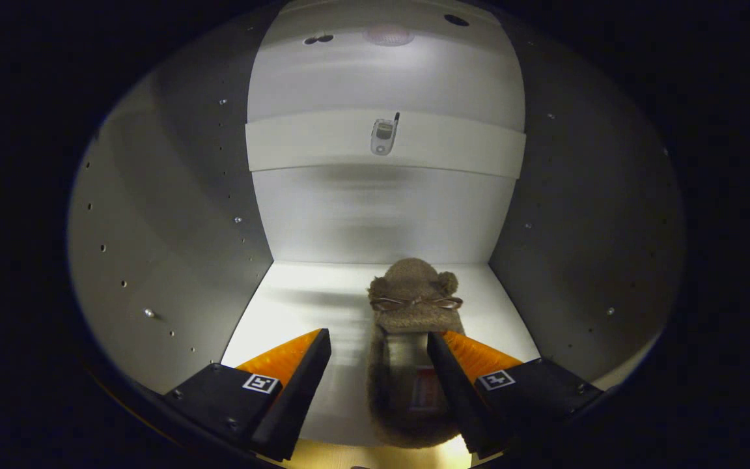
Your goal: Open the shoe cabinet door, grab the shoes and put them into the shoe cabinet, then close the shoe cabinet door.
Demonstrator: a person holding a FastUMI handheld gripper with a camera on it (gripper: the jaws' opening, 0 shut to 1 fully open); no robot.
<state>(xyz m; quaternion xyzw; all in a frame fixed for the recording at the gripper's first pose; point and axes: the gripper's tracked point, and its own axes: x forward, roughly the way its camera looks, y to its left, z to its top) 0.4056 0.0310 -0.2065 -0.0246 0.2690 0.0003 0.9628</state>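
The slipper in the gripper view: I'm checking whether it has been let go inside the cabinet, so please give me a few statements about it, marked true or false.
1. The fuzzy brown slipper lies on the white floor of the shoe cabinet. True.
2. The gripper is shut on the slipper. False: its fingers are spread open, and the left finger stands clear of the slipper with bare floor between.
3. The slipper's toe points toward the cabinet's back wall, away from the fingers. True.
4. The slipper lies midway between the two fingers. False: it lies close against the right finger.
5. A second shoe stands beside the slipper. False: the slipper is alone on that floor.
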